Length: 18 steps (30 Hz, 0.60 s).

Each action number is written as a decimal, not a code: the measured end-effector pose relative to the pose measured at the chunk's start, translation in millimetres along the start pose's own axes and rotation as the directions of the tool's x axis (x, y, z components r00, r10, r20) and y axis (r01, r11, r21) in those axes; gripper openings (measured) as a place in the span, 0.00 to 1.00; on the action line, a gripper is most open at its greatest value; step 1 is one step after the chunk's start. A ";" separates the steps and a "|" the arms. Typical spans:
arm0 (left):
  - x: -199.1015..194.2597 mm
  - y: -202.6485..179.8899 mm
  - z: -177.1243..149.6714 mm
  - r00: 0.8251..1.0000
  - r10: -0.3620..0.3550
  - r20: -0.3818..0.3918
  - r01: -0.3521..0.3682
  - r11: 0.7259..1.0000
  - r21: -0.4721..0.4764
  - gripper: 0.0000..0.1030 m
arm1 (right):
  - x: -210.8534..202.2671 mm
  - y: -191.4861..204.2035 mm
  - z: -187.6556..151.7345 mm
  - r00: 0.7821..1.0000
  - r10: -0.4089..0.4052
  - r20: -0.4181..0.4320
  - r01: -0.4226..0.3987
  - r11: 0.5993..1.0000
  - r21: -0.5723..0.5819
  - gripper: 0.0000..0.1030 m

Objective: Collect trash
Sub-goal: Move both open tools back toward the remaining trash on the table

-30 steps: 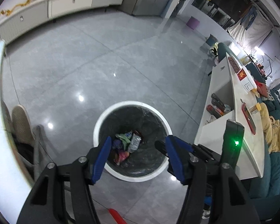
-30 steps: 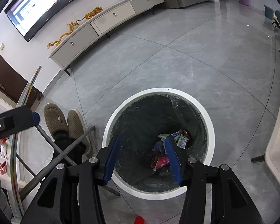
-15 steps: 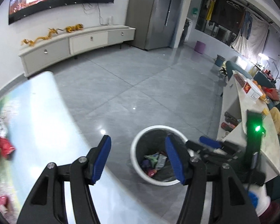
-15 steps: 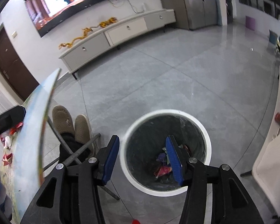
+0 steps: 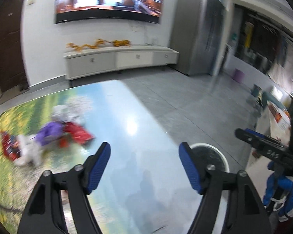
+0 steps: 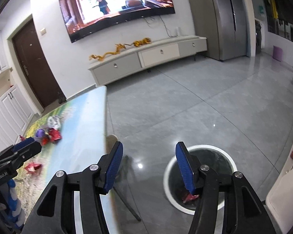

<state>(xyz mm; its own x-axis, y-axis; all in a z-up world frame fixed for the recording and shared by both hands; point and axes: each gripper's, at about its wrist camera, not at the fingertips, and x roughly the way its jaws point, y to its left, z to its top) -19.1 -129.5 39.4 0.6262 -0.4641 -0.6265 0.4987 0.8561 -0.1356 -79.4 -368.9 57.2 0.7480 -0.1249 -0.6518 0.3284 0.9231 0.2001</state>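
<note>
Left gripper (image 5: 144, 162) jaws widening (empty); wrappers (image 5: 48, 136) lie ahead-left on table (image 5: 127, 117).

The left wrist view looks forward and downward along its own blue-padded fingers (image 5: 99, 165), from above the printed table (image 5: 127, 185), facing the television (image 5: 109, 0) at twelve o'clock; the bin (image 5: 222, 156) lies near at four o'clock, the wrapper pile (image 5: 54, 134) at ten o'clock; this picture is blurred; the right wrist view looks the same way from beside the table's edge, above the floor, with the bin (image 6: 230, 159) close at five o'clock and the table (image 6: 82, 136) at nine o'clock; both share television (image 6: 117, 9), cabinet (image 6: 150, 58), table, wrappers (image 6: 50, 130) and bin.
</note>
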 end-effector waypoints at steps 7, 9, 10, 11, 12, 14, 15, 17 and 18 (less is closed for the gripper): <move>-38.4 74.1 -19.3 0.992 0.115 0.049 -0.108 0.985 -0.134 0.70 | -11.6 44.0 -0.8 0.999 0.042 0.014 -0.041 0.997 -0.062 0.54; -47.3 92.7 -25.0 0.987 0.151 0.058 -0.139 0.977 -0.164 0.70 | -13.2 59.2 -0.9 0.998 0.060 0.016 -0.059 0.995 -0.086 0.54; -51.7 101.0 -27.9 0.984 0.167 0.062 -0.154 0.972 -0.179 0.70 | -14.4 64.5 -1.5 0.998 0.068 0.017 -0.066 0.993 -0.095 0.54; -57.3 110.1 -31.6 0.981 0.184 0.066 -0.169 0.966 -0.195 0.70 | -15.7 72.3 -2.6 0.997 0.079 0.018 -0.077 0.991 -0.107 0.54; -63.1 122.1 -35.4 0.976 0.206 0.069 -0.187 0.960 -0.210 0.70 | -16.7 80.4 -3.7 0.996 0.093 0.016 -0.090 0.989 -0.120 0.54; -73.1 138.7 -43.7 0.966 0.250 0.069 -0.227 0.944 -0.238 0.70 | -18.4 94.7 -6.5 0.993 0.118 0.013 -0.115 0.983 -0.144 0.54; -77.6 146.5 -47.9 0.961 0.267 0.067 -0.243 0.937 -0.251 0.70 | -18.4 101.8 -6.8 0.992 0.127 0.010 -0.124 0.980 -0.156 0.54; -85.9 162.1 -55.4 0.951 0.304 0.060 -0.276 0.921 -0.276 0.70 | -19.2 114.7 -9.0 0.990 0.139 0.004 -0.136 0.974 -0.180 0.54; -90.8 168.9 -59.5 0.944 0.324 0.056 -0.296 0.911 -0.286 0.70 | -19.8 121.5 -10.3 0.989 0.147 0.001 -0.144 0.971 -0.191 0.54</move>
<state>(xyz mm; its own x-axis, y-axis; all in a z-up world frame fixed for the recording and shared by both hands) -27.4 70.8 27.8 0.7868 -0.1734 -0.5924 0.0976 0.9826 -0.1579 -60.2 -250.5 86.8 0.7886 0.0115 -0.6147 0.1011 0.9838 0.1480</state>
